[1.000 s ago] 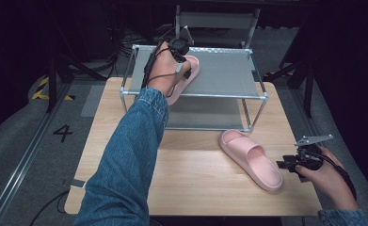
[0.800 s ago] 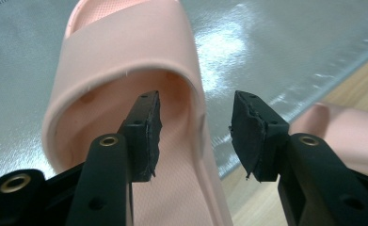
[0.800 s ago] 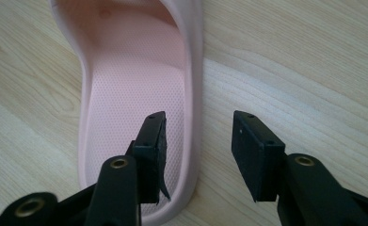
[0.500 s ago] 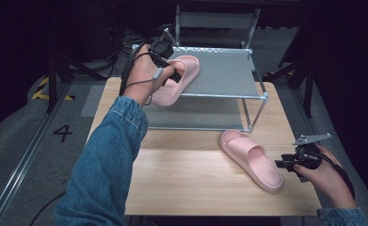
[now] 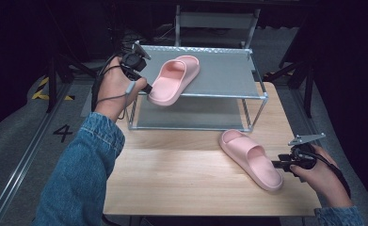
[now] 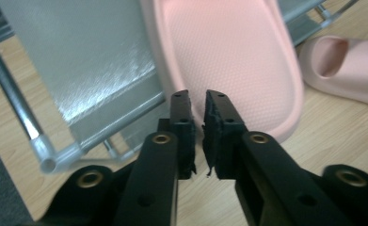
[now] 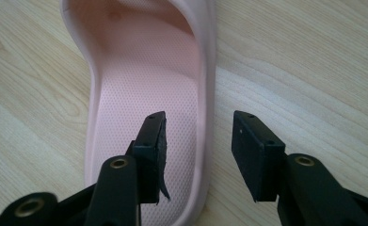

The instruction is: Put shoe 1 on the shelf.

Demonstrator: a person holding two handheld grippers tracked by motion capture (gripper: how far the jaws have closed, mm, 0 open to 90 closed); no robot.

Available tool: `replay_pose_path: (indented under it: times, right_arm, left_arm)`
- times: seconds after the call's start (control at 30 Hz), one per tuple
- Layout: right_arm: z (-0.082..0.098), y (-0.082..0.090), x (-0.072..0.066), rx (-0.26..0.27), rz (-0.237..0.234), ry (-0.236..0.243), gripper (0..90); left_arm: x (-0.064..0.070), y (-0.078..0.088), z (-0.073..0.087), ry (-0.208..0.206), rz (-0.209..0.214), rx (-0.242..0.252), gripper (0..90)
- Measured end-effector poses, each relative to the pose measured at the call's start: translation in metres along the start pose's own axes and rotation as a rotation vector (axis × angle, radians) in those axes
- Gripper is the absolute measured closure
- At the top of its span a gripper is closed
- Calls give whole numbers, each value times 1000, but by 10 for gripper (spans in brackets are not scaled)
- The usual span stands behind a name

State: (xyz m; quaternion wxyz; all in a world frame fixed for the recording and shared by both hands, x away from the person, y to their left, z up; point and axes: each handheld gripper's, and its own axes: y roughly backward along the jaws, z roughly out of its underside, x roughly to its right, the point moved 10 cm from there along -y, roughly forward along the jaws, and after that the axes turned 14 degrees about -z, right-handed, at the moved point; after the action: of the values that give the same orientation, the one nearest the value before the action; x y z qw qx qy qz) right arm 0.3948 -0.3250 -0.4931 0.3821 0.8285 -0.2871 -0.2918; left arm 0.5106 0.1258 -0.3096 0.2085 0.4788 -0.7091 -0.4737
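Slipper (image 5: 249,157) lies on the wooden surface (image 5: 181,174) at lower right, long axis running up-left from the right tongs (image 5: 276,165), which straddle its heel rim, spread. Left tongs (image 5: 148,89), nearly pressed together and empty, sit by the second slipper (image 5: 174,79) on the rack (image 5: 228,75).

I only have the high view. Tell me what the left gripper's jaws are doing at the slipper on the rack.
Observer: The left gripper is nearly shut. There is a thin slit between its jaws and nothing in it. The heel of the rack slipper shows just beyond the tips.
Operator: Now report the right one.
Observer: The right gripper is open and straddles the side rim of the table slipper, with one jaw over the footbed and the other over the table.
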Motion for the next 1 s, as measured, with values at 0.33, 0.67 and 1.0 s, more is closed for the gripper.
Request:
replay_pose_path:
  times: [0.33,0.67,1.0]
  right_arm:
    - [0,-2,0,-5,-2,5,565]
    - [1,-3,1,-12,-2,6,565]
    - [2,-4,1,-14,-4,2,564]
  left_arm:
    - [2,-10,13,-19,-15,-35,899]
    - [34,-4,6,-67,70,-16,896]
    - [60,-7,-9,-113,103,3,884]
